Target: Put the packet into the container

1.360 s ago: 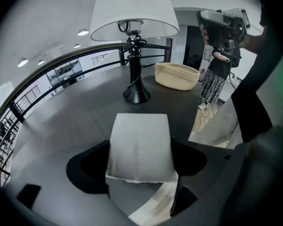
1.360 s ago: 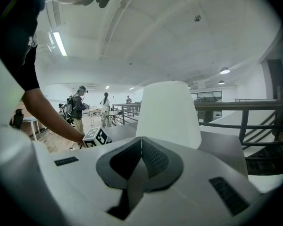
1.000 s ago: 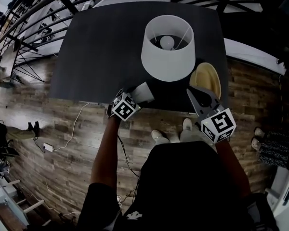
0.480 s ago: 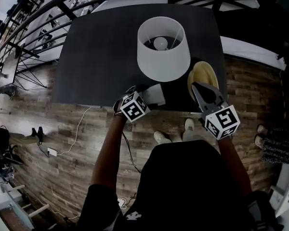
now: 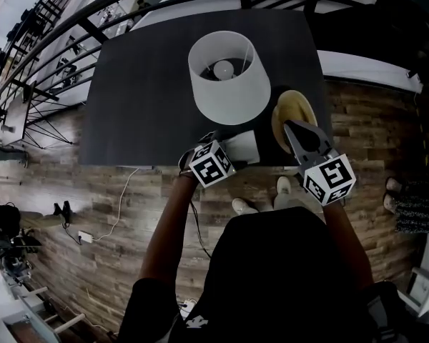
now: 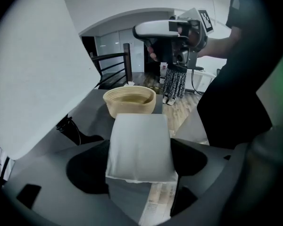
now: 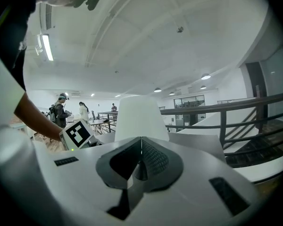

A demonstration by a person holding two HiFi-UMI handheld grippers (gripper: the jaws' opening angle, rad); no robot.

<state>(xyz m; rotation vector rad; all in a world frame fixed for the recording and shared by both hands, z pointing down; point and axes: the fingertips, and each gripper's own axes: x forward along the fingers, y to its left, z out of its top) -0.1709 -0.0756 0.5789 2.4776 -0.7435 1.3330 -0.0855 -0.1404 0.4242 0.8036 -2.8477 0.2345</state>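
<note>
A white packet (image 6: 140, 140) sits flat between the jaws of my left gripper (image 6: 140, 157), which is shut on it. In the head view the packet (image 5: 243, 147) hangs over the dark table's front edge, just left of the container, a shallow yellow bowl (image 5: 294, 111). The left gripper view shows the bowl (image 6: 129, 100) straight ahead beyond the packet, with nothing in it. My right gripper (image 5: 289, 126) hovers over the bowl's near side, its jaws pressed together and holding nothing (image 7: 141, 144).
A large white lampshade (image 5: 225, 77) stands on the dark table (image 5: 136, 84) right behind the packet and beside the bowl. A black railing (image 5: 71, 27) runs behind the table. The lamp's cord (image 6: 70, 128) lies on the table at the left.
My left gripper has carried the packet to the right along the table's front edge, closer to the bowl. The right gripper has stayed over the bowl.
</note>
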